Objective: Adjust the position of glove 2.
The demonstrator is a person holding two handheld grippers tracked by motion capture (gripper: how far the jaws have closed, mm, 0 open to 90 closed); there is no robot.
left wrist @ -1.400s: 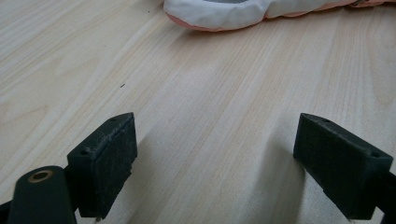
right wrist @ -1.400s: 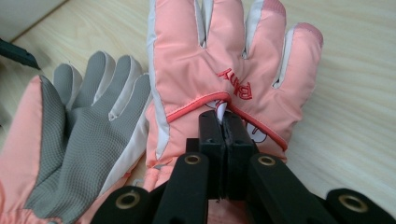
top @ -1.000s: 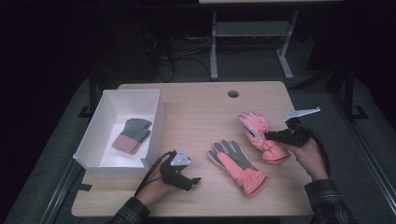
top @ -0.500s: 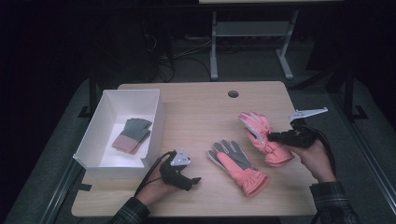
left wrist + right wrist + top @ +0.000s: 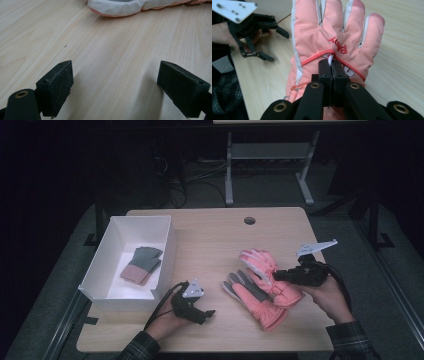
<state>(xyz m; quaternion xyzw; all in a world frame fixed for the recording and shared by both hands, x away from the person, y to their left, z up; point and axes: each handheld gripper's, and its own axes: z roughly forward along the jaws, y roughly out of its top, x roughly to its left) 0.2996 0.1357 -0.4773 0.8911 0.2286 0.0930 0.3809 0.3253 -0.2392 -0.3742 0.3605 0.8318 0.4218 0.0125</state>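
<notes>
Two salmon-pink winter gloves lie at the table's centre right. My right gripper (image 5: 278,276) (image 5: 331,65) is shut on a fold of fabric on the back of the farther pink glove (image 5: 257,264) (image 5: 332,30). That glove's fingers point away from me, and it partly overlaps the nearer glove (image 5: 260,302), which lies with its grey palm up. My left gripper (image 5: 206,312) (image 5: 115,87) rests low on the wooden table near the front, open, nothing between its jaws. In the left gripper view a glove edge (image 5: 120,6) lies ahead of it. In the right gripper view the left gripper (image 5: 275,45) is off to the left.
A white open box (image 5: 95,275) stands at the table's left and holds a folded grey and pink pair of gloves (image 5: 141,265). A round cable hole (image 5: 249,220) sits near the far edge. Bare wood lies between the box and the gloves.
My right gripper, still shut on the pink glove, has shifted it left and toward me, onto the other glove. The left gripper has stayed put.
</notes>
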